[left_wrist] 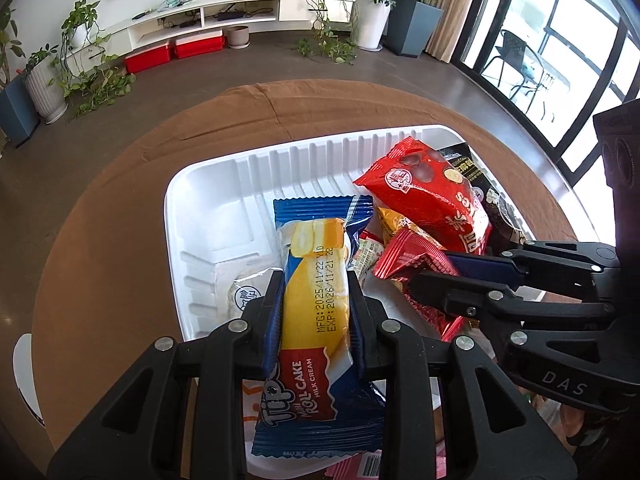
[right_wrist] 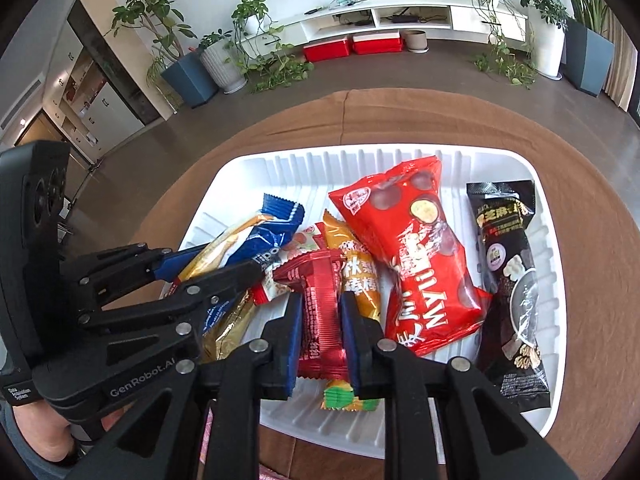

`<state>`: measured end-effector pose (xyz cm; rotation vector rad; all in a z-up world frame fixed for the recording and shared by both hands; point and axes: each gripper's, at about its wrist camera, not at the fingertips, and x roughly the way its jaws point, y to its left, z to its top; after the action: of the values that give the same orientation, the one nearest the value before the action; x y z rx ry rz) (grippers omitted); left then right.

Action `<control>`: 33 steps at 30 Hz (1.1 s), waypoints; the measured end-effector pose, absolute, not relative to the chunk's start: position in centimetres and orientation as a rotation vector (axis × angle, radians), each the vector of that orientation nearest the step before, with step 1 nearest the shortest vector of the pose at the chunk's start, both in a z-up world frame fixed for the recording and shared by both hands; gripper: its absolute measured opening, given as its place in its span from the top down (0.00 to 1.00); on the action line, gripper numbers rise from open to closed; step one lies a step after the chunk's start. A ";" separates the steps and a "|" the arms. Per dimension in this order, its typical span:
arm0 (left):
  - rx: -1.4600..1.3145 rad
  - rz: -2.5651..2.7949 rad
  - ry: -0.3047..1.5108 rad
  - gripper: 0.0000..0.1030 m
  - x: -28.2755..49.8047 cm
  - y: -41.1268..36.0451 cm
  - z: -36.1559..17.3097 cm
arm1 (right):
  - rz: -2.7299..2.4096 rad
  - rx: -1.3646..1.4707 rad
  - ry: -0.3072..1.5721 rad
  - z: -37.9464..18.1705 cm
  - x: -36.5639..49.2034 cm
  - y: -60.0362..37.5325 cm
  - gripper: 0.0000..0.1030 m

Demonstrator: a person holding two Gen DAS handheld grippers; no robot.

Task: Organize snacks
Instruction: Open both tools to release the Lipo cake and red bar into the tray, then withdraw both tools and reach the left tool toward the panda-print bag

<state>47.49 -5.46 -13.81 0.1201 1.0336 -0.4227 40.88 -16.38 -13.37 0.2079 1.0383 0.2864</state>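
Note:
A white ribbed tray (left_wrist: 208,184) (right_wrist: 548,200) sits on a round brown table. My left gripper (left_wrist: 314,292) is shut on a blue and yellow Tipo roll cake packet (left_wrist: 316,280), held over the tray's near left part; it also shows in the right wrist view (right_wrist: 256,240). My right gripper (right_wrist: 320,312) is shut on a small dark red wrapped snack (right_wrist: 322,304), also in the left wrist view (left_wrist: 416,260), over the tray's middle. In the tray lie a big red Mylikes bag (right_wrist: 416,252) (left_wrist: 436,196), a black sesame packet (right_wrist: 512,276) and an orange packet (right_wrist: 360,276).
A white packet (left_wrist: 244,292) lies in the tray's left corner. More packets lie on the table before the tray's near edge (left_wrist: 360,464). A white chair (left_wrist: 24,376) stands at the table's left. Beyond the brown tablecloth (right_wrist: 400,116) are floor plants and a TV shelf.

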 end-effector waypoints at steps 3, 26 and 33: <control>0.126 -0.420 1.028 0.68 46.2 -4.9 -13.1 | 0.289 0.201 1.040 -13.4 40.9 -16.2 0.76; 0.107 -0.392 0.902 0.05 40.6 -3.1 -8.1 | 0.274 0.191 0.927 -8.3 36.5 -18.4 0.22; 0.057 -0.367 0.824 0.00 34.0 -1.3 -5.7 | 0.358 0.313 0.728 -4.4 29.7 -21.2 0.00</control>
<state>33.97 -1.34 -5.68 0.0565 0.8244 -0.3672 29.71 -21.24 -4.39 0.3134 0.7282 0.3578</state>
